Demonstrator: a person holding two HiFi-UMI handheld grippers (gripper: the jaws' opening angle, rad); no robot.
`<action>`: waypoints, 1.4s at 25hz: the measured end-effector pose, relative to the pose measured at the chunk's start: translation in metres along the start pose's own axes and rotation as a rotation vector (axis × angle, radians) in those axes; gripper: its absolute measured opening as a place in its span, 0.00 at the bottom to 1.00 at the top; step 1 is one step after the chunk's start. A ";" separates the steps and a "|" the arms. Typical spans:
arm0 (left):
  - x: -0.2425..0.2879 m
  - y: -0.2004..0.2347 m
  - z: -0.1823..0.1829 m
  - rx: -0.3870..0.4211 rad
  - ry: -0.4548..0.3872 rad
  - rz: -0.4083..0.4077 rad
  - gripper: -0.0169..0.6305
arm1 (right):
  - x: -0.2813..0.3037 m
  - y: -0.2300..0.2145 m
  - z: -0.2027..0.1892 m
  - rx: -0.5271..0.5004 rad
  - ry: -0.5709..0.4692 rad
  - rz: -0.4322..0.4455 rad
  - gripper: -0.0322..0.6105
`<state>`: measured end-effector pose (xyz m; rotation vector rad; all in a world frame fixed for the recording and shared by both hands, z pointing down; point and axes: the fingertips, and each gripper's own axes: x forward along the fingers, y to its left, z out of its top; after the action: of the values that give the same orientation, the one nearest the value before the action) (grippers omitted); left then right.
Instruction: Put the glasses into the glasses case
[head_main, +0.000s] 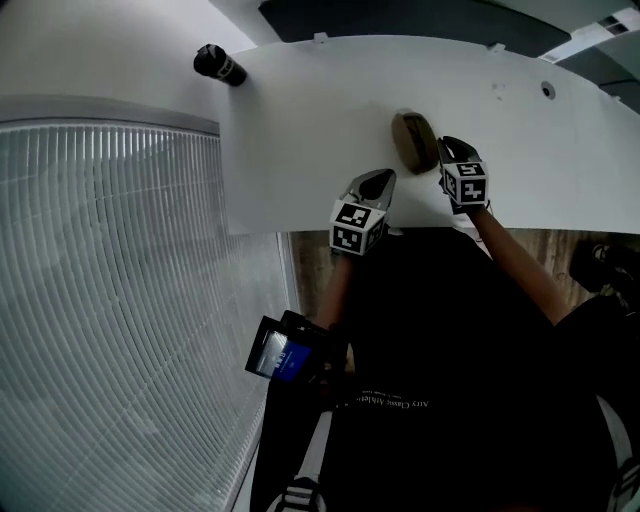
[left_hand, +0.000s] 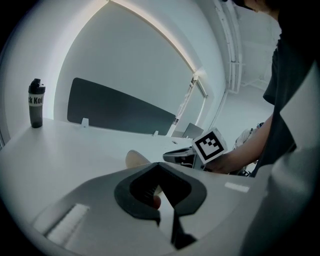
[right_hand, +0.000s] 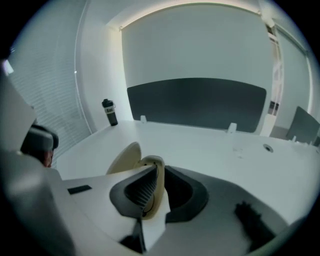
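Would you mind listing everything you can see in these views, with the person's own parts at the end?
table: one, white, fills the upper head view.
glasses case: one, tan outside and cream inside, near the table's front edge, beside both tools.
glasses: none visible in any view.
bottle: one, black, upright at the table's far left corner.
divider panel: one, dark, along the table's far edge.
blinds: one set, white, to the person's left.
screen device: one, black with a blue display, below the table edge by the person's waist.
left tool: one, grey, jaws together, nothing between them.
right tool: one, grey, jaws closed on the case's cream edge.
shirt: one, black.
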<state>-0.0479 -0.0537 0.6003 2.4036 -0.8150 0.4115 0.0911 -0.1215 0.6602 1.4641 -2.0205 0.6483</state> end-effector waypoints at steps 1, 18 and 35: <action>0.002 0.006 -0.004 -0.015 0.005 0.014 0.04 | 0.000 -0.007 0.001 0.034 -0.014 -0.023 0.11; 0.084 0.032 -0.040 -0.053 0.211 0.067 0.04 | 0.021 -0.025 -0.036 0.131 0.134 0.126 0.11; 0.080 0.039 -0.045 -0.065 0.215 0.102 0.04 | 0.030 -0.012 -0.063 0.258 0.307 0.233 0.06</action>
<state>-0.0158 -0.0887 0.6881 2.2180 -0.8419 0.6612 0.1048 -0.1036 0.7276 1.1823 -1.9299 1.1924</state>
